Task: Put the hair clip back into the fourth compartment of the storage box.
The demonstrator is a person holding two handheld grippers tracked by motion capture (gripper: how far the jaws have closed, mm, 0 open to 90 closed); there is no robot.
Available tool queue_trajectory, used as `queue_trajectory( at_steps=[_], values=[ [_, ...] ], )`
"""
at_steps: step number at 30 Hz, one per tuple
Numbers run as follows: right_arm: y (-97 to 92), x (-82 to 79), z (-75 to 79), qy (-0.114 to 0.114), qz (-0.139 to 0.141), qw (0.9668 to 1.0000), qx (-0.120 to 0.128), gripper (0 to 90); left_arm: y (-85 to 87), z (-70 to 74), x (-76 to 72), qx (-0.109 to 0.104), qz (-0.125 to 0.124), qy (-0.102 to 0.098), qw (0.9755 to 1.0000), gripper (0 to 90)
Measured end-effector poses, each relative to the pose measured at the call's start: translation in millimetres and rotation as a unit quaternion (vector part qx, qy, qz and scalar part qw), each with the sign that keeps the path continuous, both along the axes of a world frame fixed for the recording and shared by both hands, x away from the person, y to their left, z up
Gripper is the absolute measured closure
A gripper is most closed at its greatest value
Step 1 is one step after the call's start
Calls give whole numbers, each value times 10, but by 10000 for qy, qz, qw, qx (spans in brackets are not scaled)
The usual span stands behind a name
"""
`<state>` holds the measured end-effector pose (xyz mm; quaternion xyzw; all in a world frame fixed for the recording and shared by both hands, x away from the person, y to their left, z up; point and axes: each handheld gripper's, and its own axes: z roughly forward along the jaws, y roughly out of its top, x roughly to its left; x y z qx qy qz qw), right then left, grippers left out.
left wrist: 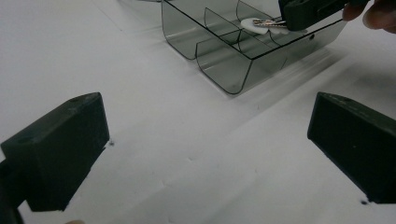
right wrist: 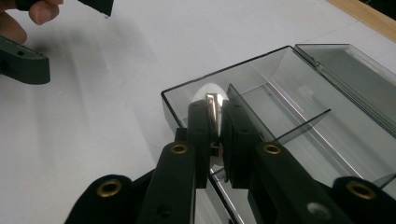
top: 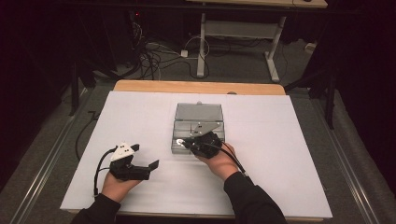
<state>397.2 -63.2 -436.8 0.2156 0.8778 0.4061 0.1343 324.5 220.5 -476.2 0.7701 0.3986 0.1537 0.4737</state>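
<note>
Smoke-grey box (right wrist: 280, 93) edge underlies right tool (right wrist: 214, 122) clamping key (right wrist: 212, 105); left tool (left wrist: 205, 149) released.

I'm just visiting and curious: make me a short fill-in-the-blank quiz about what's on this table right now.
1. The right tool grips a small metal ____ with a white tag.
2. It holds it over a smoky clear plastic box whose lid is ____.
3. The left tool has its jaws ____, with nothing between them.
4. The box rests on a ____ sheet covering the table.

Missing words: key; open; open; white
</note>
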Motion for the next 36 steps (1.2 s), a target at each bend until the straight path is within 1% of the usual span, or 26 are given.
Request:
queue_trajectory(
  at_steps=[9,24,27,28,29,30,33,36],
  values=[
    [96,109,-39,96,-47,9999,-24,839,6,1,3,-18,12,-3,10000,0],
    [118,139,-57,105,-75,9999,-106,838,11,-3,7,-29,8,15,10000,0],
    [115,154,-69,120,-98,9999,-62,830,12,-4,8,-29,5,25,10000,0],
    [112,156,-70,129,-107,9999,-42,777,12,-3,7,-31,5,21,10000,0],
    [110,157,-70,164,-126,9998,14,697,12,-3,7,-39,4,18,10000,0],
    [106,159,-63,214,-107,9997,110,633,12,-3,7,-41,7,17,10000,0],
    [71,142,-6,202,-119,9995,197,582,18,-5,11,-43,9,33,10000,0],
    [6,136,58,258,-119,9991,305,549,18,-7,13,-46,4,32,10000,0]
  ],
)
